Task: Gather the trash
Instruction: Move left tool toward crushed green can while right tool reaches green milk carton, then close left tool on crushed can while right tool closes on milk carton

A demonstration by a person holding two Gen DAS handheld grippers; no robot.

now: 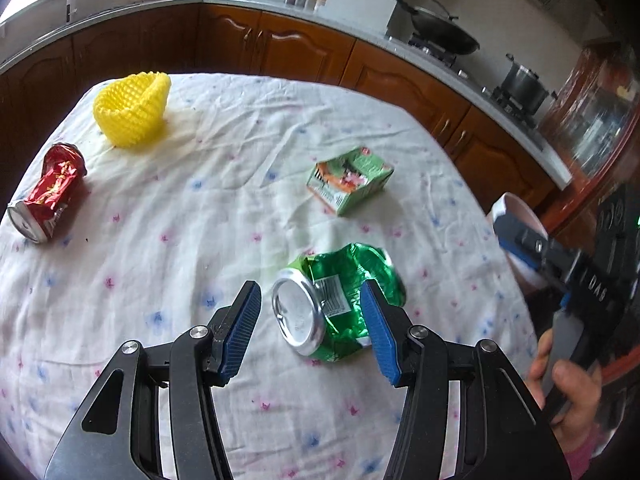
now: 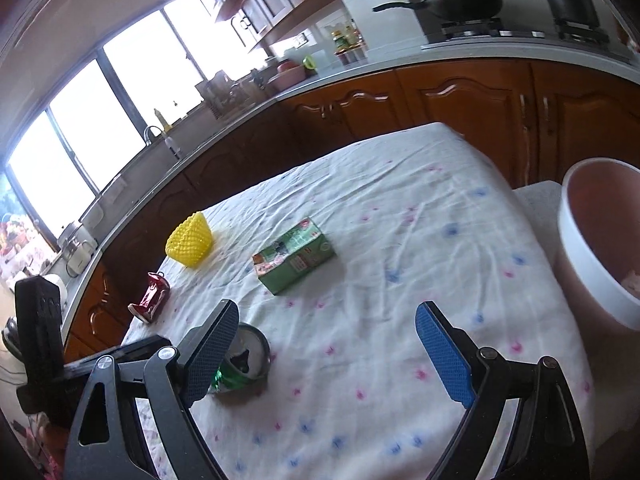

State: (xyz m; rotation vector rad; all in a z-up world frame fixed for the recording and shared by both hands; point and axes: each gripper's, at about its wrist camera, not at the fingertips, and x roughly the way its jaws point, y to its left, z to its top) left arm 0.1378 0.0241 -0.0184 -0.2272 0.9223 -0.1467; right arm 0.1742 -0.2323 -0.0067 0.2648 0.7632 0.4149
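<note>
Four bits of trash lie on the cloth (image 1: 200,220): red can (image 1: 48,192) at the left edge, yellow net (image 1: 132,110), carton (image 1: 350,180), green can (image 1: 336,304); no label reads clearly. Left gripper (image 1: 312,332) stands spread around the green can, not pressing. Right gripper (image 2: 324,348) gapes over bare cloth. Only its view shows the pink bin's (image 2: 580,280) inside.

Both grippers are built alike: the left gripper (image 1: 312,332) and right gripper (image 2: 324,352) have black, angular linkage arms joined by round silver screws (image 1: 201,332), and each finger carries a ribbed blue pad (image 1: 378,336). The person's hand (image 1: 568,392) shows a pink sleeve (image 1: 580,456) at the wrist.
</note>
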